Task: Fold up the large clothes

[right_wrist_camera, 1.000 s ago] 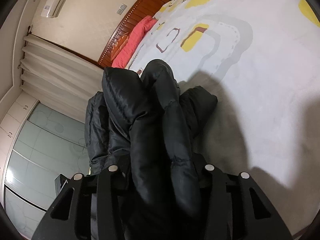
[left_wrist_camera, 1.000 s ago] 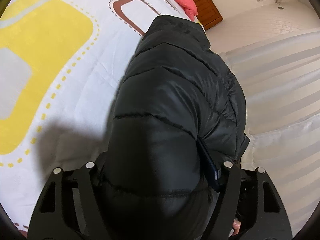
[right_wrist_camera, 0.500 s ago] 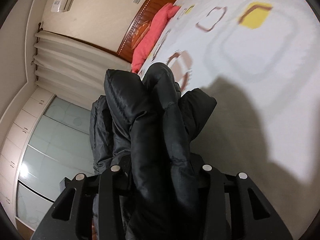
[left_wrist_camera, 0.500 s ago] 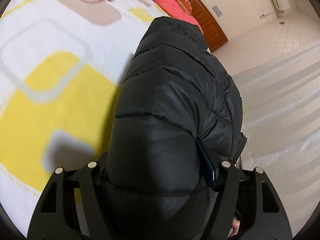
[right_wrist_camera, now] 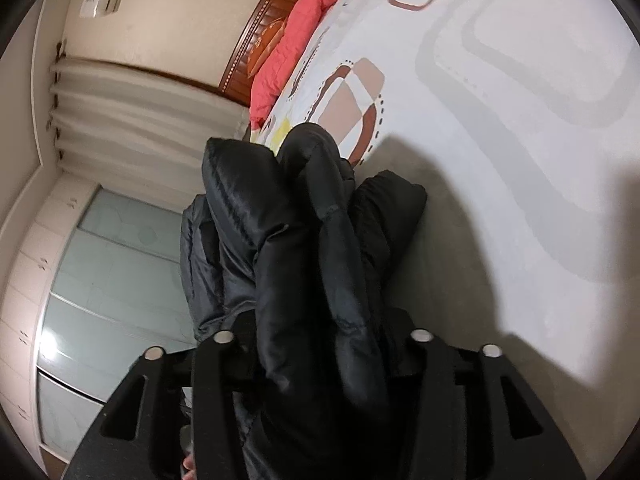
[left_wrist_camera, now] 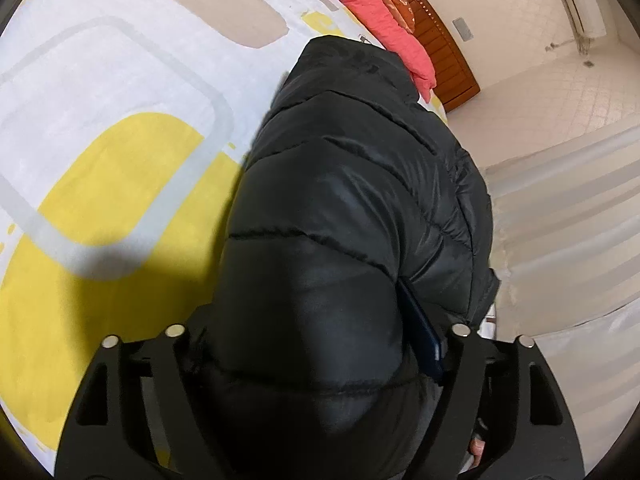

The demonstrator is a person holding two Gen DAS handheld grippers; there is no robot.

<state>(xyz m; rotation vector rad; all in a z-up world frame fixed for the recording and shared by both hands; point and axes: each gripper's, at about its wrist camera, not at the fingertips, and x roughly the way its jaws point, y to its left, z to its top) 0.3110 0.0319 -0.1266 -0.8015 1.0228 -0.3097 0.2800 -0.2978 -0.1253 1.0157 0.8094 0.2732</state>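
A black puffer jacket (left_wrist_camera: 352,184) is bunched up and held above a patterned bed cover (left_wrist_camera: 120,120). My left gripper (left_wrist_camera: 316,330) has a thick quilted fold filling the whole gap between its fingers; its jaws are opening, with the padding still against both fingers. A dark blue strip (left_wrist_camera: 420,336) lies by its right finger. In the right wrist view, my right gripper (right_wrist_camera: 322,336) holds several rolled folds of the same jacket (right_wrist_camera: 304,216). Its jaws are opening too, and the fabric still fills them. The fingertips are hidden in the jacket.
The white bed cover (right_wrist_camera: 520,140) with yellow, grey and brown shapes spreads beside the jacket. A pink quilt (left_wrist_camera: 384,28) and wooden headboard (left_wrist_camera: 440,40) lie at the far end. Pale curtains (left_wrist_camera: 560,220) and glass wardrobe doors (right_wrist_camera: 100,280) stand along the bed's side.
Both grippers carried the jacket across the bed, so the cover's pattern slid past and the headboard came nearer. Each pair of fingers stands slightly wider apart than before.
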